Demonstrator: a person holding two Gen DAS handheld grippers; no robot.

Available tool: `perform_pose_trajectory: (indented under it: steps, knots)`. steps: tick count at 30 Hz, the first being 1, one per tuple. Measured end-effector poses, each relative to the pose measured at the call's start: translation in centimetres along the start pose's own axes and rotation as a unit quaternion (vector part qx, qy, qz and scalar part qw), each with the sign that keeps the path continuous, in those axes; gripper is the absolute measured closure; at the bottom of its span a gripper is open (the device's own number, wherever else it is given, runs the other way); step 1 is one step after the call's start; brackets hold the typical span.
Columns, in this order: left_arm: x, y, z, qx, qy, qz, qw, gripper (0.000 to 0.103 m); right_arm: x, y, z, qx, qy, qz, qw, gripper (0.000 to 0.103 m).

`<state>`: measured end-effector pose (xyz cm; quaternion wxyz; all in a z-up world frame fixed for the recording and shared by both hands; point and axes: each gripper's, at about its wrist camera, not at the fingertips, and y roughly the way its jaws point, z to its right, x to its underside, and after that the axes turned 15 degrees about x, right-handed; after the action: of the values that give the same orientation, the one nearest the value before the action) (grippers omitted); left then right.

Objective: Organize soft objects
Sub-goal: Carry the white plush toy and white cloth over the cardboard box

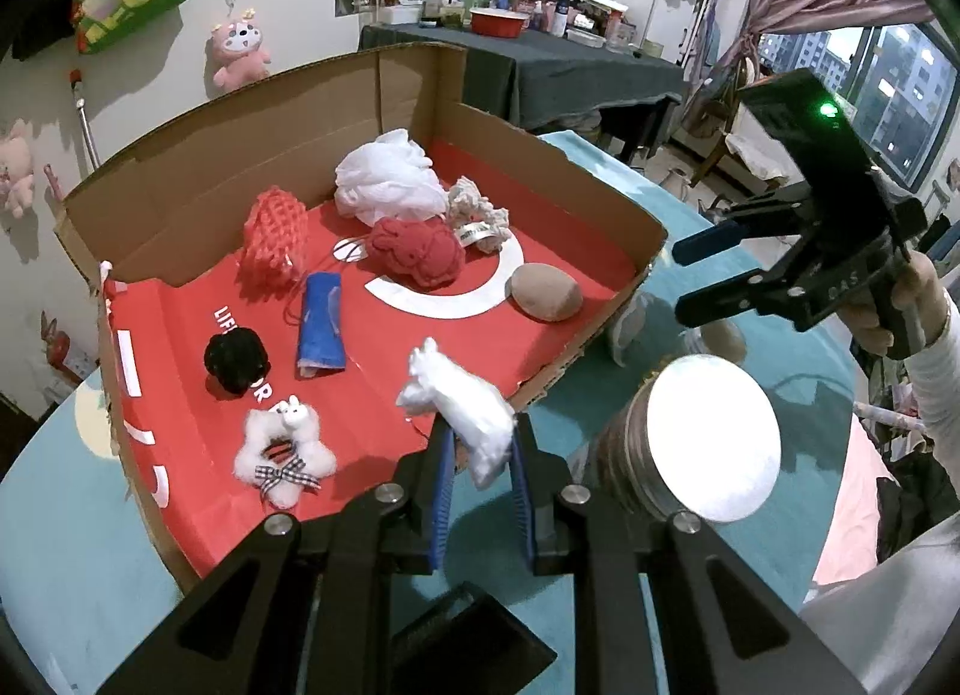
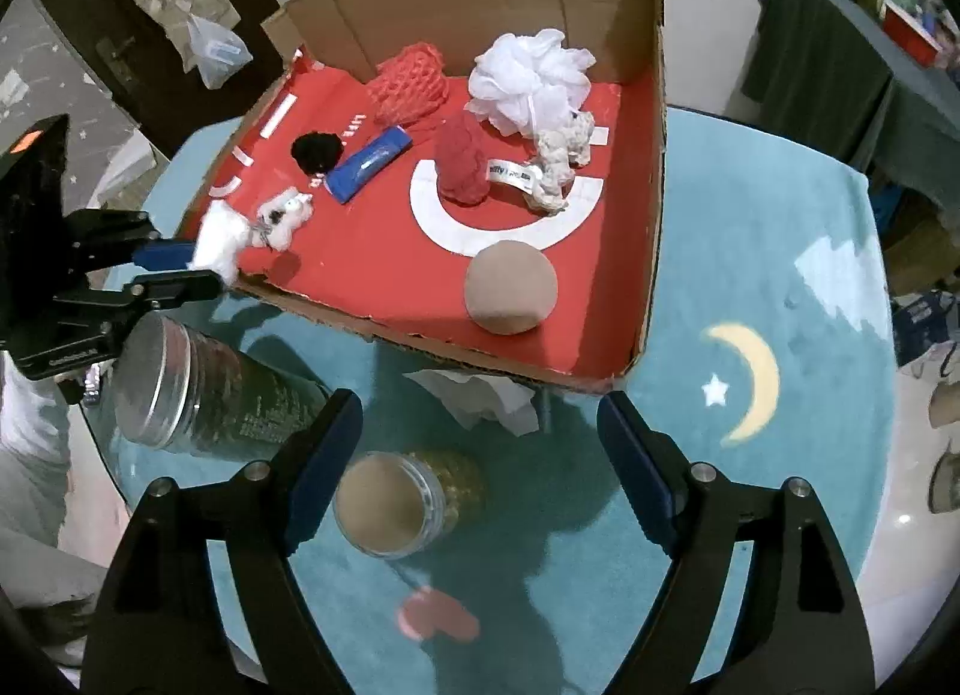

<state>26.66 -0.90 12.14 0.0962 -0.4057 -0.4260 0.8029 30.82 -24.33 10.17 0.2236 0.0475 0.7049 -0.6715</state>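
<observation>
Placement step: white cotton wad (image 1: 465, 407) held over the near rim of the cardboard box (image 1: 624, 215).

Left hand-held gripper (image 1: 480, 455) is closed down on the wad, pads squeezing its lower part, so most of it juts over the box's red floor; this looks like a carry pose just ahead of release inside the box. Right hand-held gripper (image 2: 474, 455) stands wide open and holds nothing, hovering above the surface (image 2: 780, 251) just outside the box's near wall, likely kept clear of the left one's path. Inside the box, one of each: white mesh pouf (image 1: 384, 179), red net sponge (image 1: 276, 239), red knit toy (image 1: 417, 254), cream rope knot (image 1: 480, 212), tan ball (image 1: 546, 293), blue tube (image 1: 321, 326), black pompom (image 1: 235, 359), white fluffy ring (image 1: 285, 449): eight. Outside the box: two jars (image 2: 198, 389) and one crumpled tissue (image 2: 480, 398).
</observation>
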Motion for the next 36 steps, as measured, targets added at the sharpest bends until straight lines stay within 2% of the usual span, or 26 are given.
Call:
perform_pose_trajectory:
  steps: [10,12,15,18,20,22,23,31,36]
  knots:
    - [0.4,-0.2,0.0,-0.001,-0.002,0.0,1.0,0.084,-1.1,3.7,-1.2,0.004,0.002,-0.064,0.998,0.022]
    - [0.5,-0.3,0.0,-0.002,-0.002,0.0,1.0,0.084,-1.2,4.3,-1.2,-0.009,0.007,-0.078,0.997,0.023]
    - [0.7,-0.3,-0.1,-0.001,-0.005,-0.001,1.0,0.084,-1.2,5.1,-1.2,0.004,0.014,-0.084,0.996,0.024]
    - [0.8,-0.3,-0.1,-0.001,-0.006,-0.001,1.0,0.084,-1.2,5.7,-0.7,-0.017,0.038,-0.093,0.995,0.046]
    - [0.8,-0.3,-0.1,-0.001,-0.006,-0.001,1.0,0.084,-1.2,5.9,-0.6,-0.033,0.045,-0.101,0.993,0.068]
    - [0.9,-0.4,0.0,-0.002,-0.006,-0.001,1.0,0.084,-1.1,5.8,-0.4,-0.044,0.052,-0.098,0.993,0.076]
    - [0.8,-0.3,-0.1,-0.001,-0.006,-0.001,1.0,0.084,-1.1,5.6,-0.3,-0.052,0.056,-0.096,0.992,0.083]
    - [0.9,-0.6,0.5,0.001,-0.003,0.002,1.0,0.084,-1.0,4.4,0.2,-0.082,0.07,-0.083,0.991,0.093]
    - [0.9,-1.0,0.9,-0.001,-0.001,0.004,1.0,0.084,-0.7,2.9,0.1,-0.108,0.076,-0.071,0.989,0.095]
